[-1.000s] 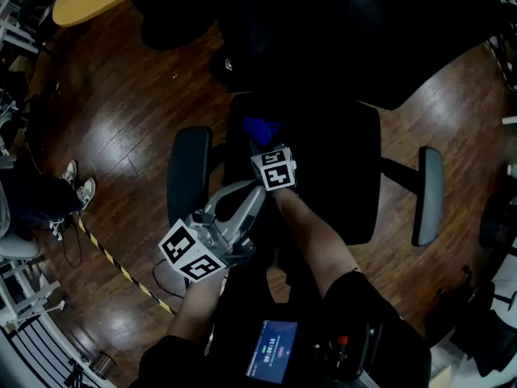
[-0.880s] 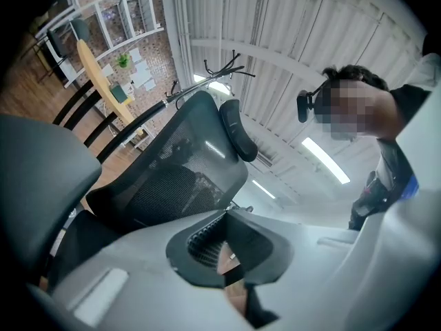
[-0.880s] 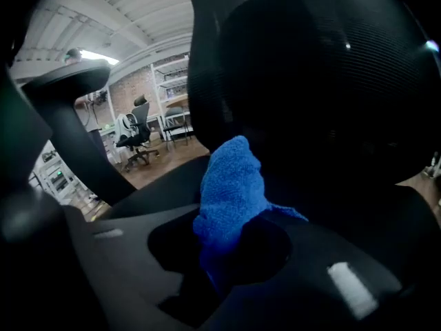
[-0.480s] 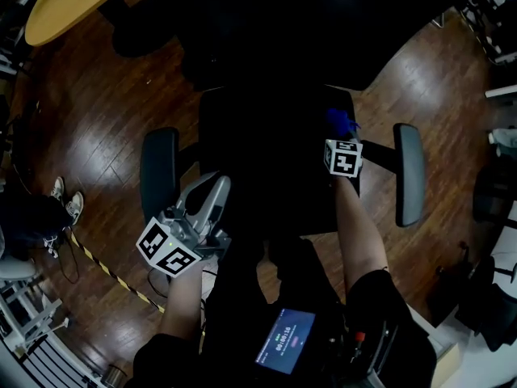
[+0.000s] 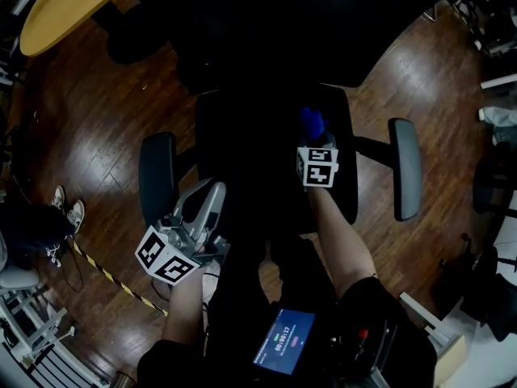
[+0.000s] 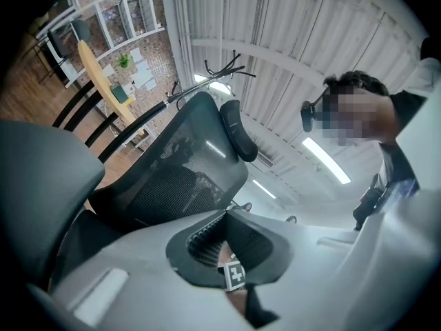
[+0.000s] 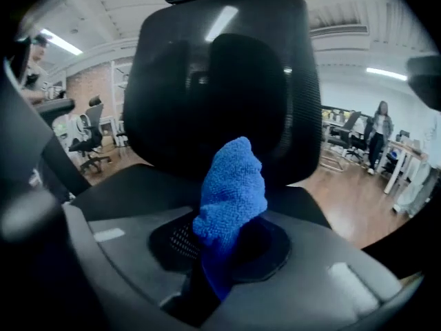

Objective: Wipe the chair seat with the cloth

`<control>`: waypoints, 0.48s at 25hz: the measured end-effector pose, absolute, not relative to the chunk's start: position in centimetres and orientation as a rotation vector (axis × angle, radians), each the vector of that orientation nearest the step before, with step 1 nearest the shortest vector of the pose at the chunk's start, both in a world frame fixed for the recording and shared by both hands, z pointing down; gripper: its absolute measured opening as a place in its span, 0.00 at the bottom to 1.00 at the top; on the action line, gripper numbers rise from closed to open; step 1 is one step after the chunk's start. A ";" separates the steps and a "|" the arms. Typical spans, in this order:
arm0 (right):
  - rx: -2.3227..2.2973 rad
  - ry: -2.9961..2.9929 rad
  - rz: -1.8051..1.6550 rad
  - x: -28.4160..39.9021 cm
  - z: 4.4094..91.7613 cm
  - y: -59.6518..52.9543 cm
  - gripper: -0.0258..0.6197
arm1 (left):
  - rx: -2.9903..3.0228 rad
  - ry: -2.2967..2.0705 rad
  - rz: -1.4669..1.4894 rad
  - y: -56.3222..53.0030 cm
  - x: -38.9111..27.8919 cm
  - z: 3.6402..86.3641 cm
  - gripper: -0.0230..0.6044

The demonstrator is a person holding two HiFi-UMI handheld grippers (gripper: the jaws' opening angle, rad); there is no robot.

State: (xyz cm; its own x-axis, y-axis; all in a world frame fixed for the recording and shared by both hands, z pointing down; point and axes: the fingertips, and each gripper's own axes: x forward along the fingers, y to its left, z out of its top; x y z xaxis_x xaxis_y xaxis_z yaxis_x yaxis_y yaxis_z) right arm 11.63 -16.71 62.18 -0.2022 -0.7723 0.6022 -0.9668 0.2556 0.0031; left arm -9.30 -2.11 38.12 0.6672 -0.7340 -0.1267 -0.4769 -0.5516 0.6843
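Note:
In the head view the black chair seat point(image 5: 258, 160) lies between its two armrests. The blue cloth point(image 5: 312, 122) sits on the seat's right half, with my right gripper point(image 5: 313, 140) shut on it. From the right gripper view the cloth point(image 7: 231, 192) sticks up out of the shut jaws of the right gripper point(image 7: 220, 254), facing the mesh backrest point(image 7: 227, 81). My left gripper point(image 5: 208, 199) hovers beside the left armrest point(image 5: 157, 176), off the seat. In the left gripper view the left gripper point(image 6: 231, 250) looks shut on nothing and tilts up at the backrest point(image 6: 172, 178).
The right armrest point(image 5: 405, 168) stands just right of the cloth. Around the chair is wooden floor, with a yellow tabletop point(image 5: 65, 6) at the far left, striped tape point(image 5: 105, 273) and a pair of shoes point(image 5: 69, 212). A screen device point(image 5: 283, 342) hangs at my chest.
My right gripper swept the cloth from the seat's left part to its right edge, then back a little toward the middle. The left gripper stayed by the left armrest.

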 end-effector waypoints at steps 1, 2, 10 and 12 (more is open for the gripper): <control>1.508 -2.113 0.531 7.7 61.9 -16.1 0.17 | 2.257 -0.933 -0.534 -2.1 -9.5 38.1 0.02; 1.436 -2.178 0.545 3.6 61.8 -15.4 0.17 | 2.257 -0.935 -0.531 -2.1 -9.6 38.0 0.02; 0.894 -2.385 0.530 -17.0 65.8 -6.4 0.17 | 2.258 -0.936 -0.545 -1.9 -10.1 37.4 0.02; 0.898 -2.410 0.529 -16.6 65.2 -6.7 0.17 | 2.257 -0.930 -0.543 -1.8 -10.2 37.4 0.02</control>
